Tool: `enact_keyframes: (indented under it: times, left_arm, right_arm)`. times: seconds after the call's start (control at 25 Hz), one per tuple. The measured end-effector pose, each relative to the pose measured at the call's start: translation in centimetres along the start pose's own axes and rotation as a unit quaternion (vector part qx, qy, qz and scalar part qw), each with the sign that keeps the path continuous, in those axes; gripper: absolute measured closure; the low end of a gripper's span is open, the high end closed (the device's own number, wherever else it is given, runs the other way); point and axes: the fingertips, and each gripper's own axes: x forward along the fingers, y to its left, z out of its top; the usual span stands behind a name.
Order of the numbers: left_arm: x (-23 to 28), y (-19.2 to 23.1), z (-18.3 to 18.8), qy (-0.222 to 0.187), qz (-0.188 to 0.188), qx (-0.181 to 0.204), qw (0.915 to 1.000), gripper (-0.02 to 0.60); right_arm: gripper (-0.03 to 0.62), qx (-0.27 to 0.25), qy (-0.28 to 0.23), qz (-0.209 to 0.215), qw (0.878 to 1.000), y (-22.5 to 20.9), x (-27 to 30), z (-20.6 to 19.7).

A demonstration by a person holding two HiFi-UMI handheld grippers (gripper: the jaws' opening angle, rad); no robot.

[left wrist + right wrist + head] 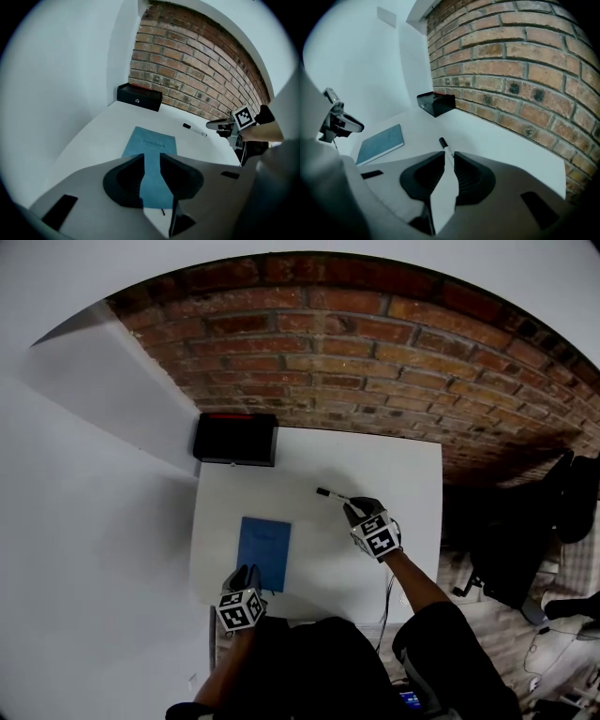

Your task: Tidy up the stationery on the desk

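A blue notebook (263, 552) (152, 143) (380, 143) lies flat on the front left of the white desk (398, 474). My left gripper (246, 570) (151, 159) hangs over the notebook's near edge, jaws apart, holding nothing. A white marker with a black cap (331, 493) (194, 130) (444, 146) rests low at mid-desk, cap pointing away to the back left. My right gripper (354, 507) (449, 157) sits at the marker's near end. Its jaws close in against the marker's sides.
A black box with a red strip (235, 439) (139, 96) (436, 103) stands at the desk's back left corner against the brick wall (375, 362). A white wall borders the left. A cable (387, 592) hangs at the front right edge, with dark furniture (525, 540) beyond.
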Motion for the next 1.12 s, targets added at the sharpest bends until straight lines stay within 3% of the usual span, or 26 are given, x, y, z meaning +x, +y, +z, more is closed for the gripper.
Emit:
enact_keyframes:
  times: [0.24, 0.48, 0.88, 1.12]
  left_arm:
    - [-0.4, -1.6, -0.4, -0.004, 0.02, -0.022, 0.9996, 0.469]
    - [-1.0, -1.9, -1.5, -0.001, 0.041, -0.035, 0.9986, 0.469]
    - [-1.7, -3.6, -4.2, 0.006, 0.051, -0.059, 0.9969, 0.469]
    - [-1.4, -5.2, -4.3, 0.01, 0.036, -0.046, 0.9982, 0.469]
  right_arm:
    - [0.506, -0.091, 0.028, 0.035, 0.995, -0.7, 1.3, -0.5]
    - [0.497, -0.202, 0.092, 0.085, 0.971, -1.0, 3.1, -3.0]
    - [0.499, -0.234, 0.112, 0.101, 0.961, -1.5, 3.8, -4.5]
    - [0.513, -0.202, 0.112, 0.093, 0.968, -1.3, 3.5, -4.5]
